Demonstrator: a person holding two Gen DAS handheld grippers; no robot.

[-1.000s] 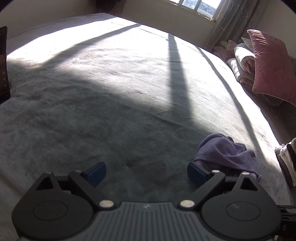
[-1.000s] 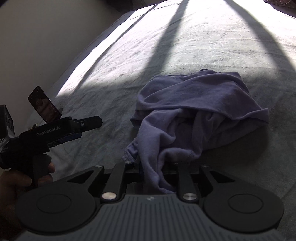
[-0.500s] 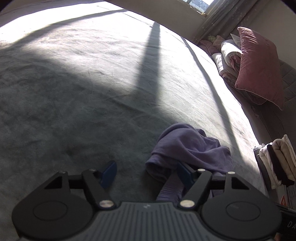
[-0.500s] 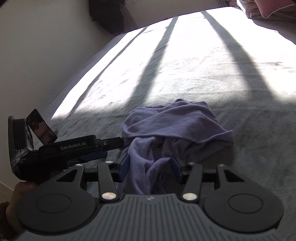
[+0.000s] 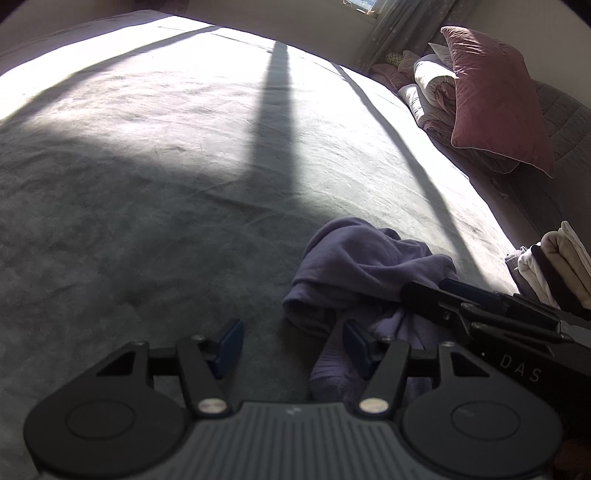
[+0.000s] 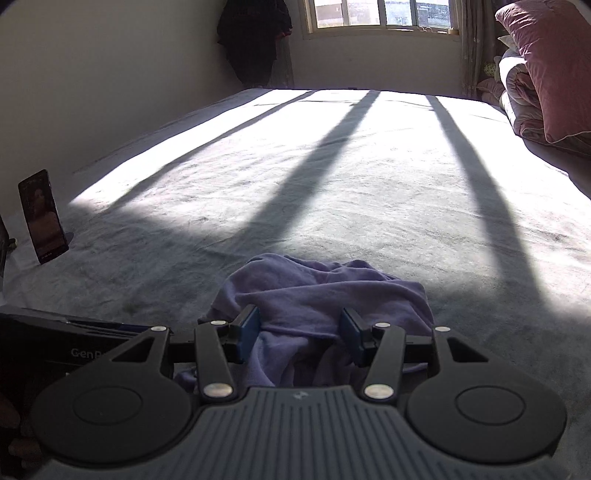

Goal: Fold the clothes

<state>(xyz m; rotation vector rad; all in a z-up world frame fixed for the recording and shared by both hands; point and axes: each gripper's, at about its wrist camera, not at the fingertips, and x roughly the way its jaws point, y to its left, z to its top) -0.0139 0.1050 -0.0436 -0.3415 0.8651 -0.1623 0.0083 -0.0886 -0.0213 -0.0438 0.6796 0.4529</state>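
purple garment (image 6: 317,295) lies crumpled in a heap on the grey bed cover (image 5: 147,221), near edge of the bed, in the shaded strip just short of the sunlit area.

left hand-held gripper (image 5: 293,341): jaws spread, nothing pinched. its right blue pad (image 5: 354,345) touches the garment's near-left fold; left pad sits over bare cover. garment is mostly to its right.

right hand-held gripper (image 6: 299,332): jaws spread wide, both blue pads low against the heap with cloth bunched between them, not clamped. in the left wrist view its black fingers reach in from the right, onto the garment's right side.

the two grippers are close together, side by side at the heap.

rest of scene: phone (image 6: 43,216) propped upright at far left of the bed, pink pillow (image 5: 495,99) and rolled duvet (image 5: 428,79) on the right, stack of folded clothes (image 5: 550,266) at the right edge, window (image 6: 380,14) on the far wall.
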